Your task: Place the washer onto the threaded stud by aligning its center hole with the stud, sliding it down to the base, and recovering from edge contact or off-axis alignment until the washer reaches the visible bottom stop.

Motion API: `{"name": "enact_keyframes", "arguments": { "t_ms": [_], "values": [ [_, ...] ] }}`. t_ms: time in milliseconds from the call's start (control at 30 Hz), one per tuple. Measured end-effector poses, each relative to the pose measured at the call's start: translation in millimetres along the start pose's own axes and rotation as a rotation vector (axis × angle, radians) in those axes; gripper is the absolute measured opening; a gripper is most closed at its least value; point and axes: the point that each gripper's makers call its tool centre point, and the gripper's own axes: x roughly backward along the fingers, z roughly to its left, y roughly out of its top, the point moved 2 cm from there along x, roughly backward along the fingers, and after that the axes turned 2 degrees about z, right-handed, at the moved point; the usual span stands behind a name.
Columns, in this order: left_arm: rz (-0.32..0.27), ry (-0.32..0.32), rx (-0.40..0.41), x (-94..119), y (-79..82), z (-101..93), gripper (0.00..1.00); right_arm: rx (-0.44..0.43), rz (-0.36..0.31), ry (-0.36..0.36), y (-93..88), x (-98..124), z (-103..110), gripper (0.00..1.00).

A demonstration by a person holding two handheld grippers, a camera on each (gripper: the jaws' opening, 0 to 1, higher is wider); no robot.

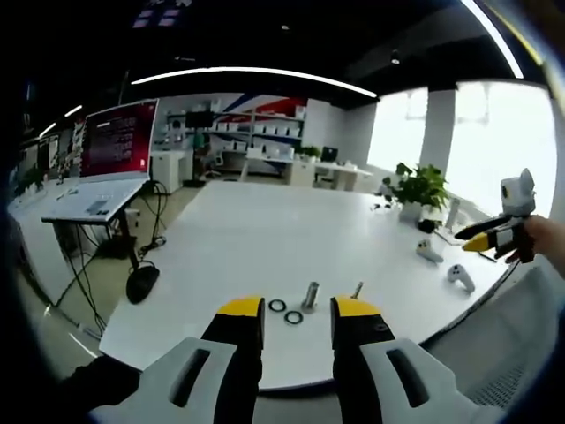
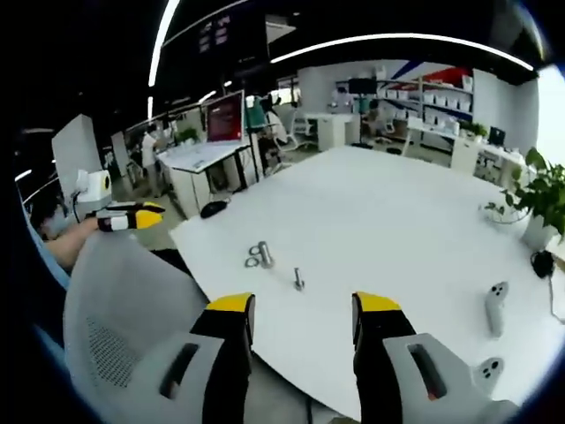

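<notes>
Right now my left hand-held gripper (image 1: 297, 322), wide open and empty, sits nearest the stud (image 1: 310, 295). Two washers (image 1: 285, 311) lie flat just beside the upright stud, on my left gripper's side. My right hand-held gripper (image 2: 303, 316) is open and empty too, farther back.

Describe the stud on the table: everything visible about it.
The stud is a short grey metal post, shiny as it looks, standing upright on the white table near its front edge. Its threads are too small to make out. Two dark washers lie flat beside it, none on it yet; from the right gripper view they sit close against its base. A thinner bolt stands apart from it. Neither gripper touches it.
</notes>
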Motion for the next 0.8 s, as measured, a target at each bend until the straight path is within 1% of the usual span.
{"name": "enact_keyframes", "arguments": {
  "t_ms": [100,167,200,267,333,367,400,433,467,533,567,600,633,667,733,800],
  "values": [
    [-0.005,-0.001,0.002,0,0.6,-0.4,0.28,0.006,-0.023,-0.05,-5.1,8,-5,0.5],
    [-0.002,-0.001,0.001,0,0.5,-0.4,0.27,-0.036,-0.04,-0.067,-10.2,11,-5,0.51],
    [0.001,-0.001,0.001,-1,0.4,-0.2,0.27,-0.064,-0.058,-0.069,-12.2,13,-3,0.51],
    [0.005,-0.003,-0.001,-1,-0.4,0.2,0.27,-0.102,-0.072,-0.066,-17.2,15,1,0.51],
    [0.007,-0.002,-0.003,-2,-0.9,0.6,0.27,-0.122,-0.079,-0.072,-22.8,16,4,0.52],
    [0.006,-0.001,-0.002,-2,-0.8,0.8,0.27,-0.123,-0.08,-0.074,-25.2,16,6,0.53],
    [0.004,0.0,0.0,-2,-0.7,1.0,0.27,-0.105,-0.083,-0.071,-28.9,15,12,0.54],
    [-0.002,0.003,0.005,-1,0.1,1.5,0.27,-0.074,-0.079,-0.063,-31.5,14,14,0.55],
    [-0.008,0.005,0.008,-1,0.8,1.8,0.27,-0.062,-0.073,-0.065,-34.9,15,13,0.56],
    [-0.009,0.008,0.011,-1,1.0,2.4,0.27,-0.043,-0.085,-0.092,-35.2,17,15,0.56],
    [-0.008,0.009,0.011,-1,1.0,2.5,0.27,-0.058,-0.087,-0.106,-37.2,17,15,0.56],
    [-0.011,0.01,0.013,-1,1.4,2.5,0.27,-0.071,-0.071,-0.119,-41.2,16,14,0.56],
    [-0.012,0.01,0.013,-1,1.6,2.5,0.27,-0.092,-0.04,-0.125,-47.1,15,16,0.55],
    [-0.012,0.01,0.013,-1,1.7,2.6,0.27,-0.09,-0.036,-0.121,-48.5,13,18,0.55],
    [-0.012,0.01,0.013,-1,1.5,2.6,0.27,-0.086,-0.039,-0.124,-49.2,12,21,0.55],
    [-0.016,0.011,0.014,0,1.8,2.5,0.28,-0.098,-0.054,-0.143,-47.2,11,22,0.54]
  ]
}}
